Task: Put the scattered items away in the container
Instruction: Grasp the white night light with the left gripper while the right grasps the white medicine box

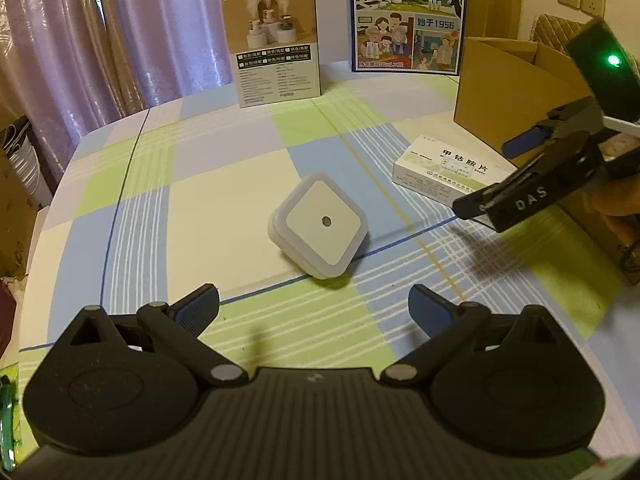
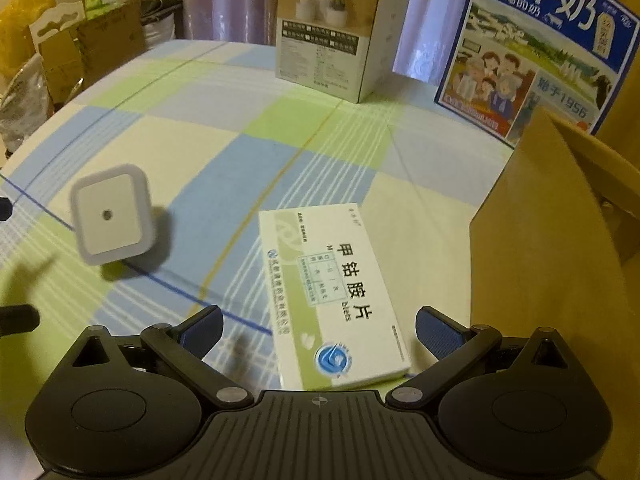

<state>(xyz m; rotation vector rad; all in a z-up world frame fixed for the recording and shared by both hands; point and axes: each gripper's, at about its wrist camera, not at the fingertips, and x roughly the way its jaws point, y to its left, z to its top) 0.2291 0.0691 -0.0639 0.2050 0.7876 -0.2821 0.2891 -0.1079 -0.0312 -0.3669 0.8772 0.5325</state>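
A white square night light [image 1: 320, 226] [image 2: 112, 216] lies tilted on the checked tablecloth, just ahead of my open left gripper [image 1: 314, 312]. A white and green medicine box [image 2: 332, 300] [image 1: 444, 170] lies flat beside the open cardboard box [image 2: 552, 248] [image 1: 508, 92]. My right gripper [image 2: 318, 330] is open, hovering over the near end of the medicine box, with nothing between its fingers. In the left wrist view that right gripper [image 1: 516, 184] appears from the side above the medicine box.
A humidifier carton [image 1: 274, 46] [image 2: 340, 32] and a blue milk carton [image 1: 408, 16] [image 2: 536, 52] stand at the table's far side. Curtains hang behind. Cardboard and bags [image 2: 48, 56] sit off the table's left edge.
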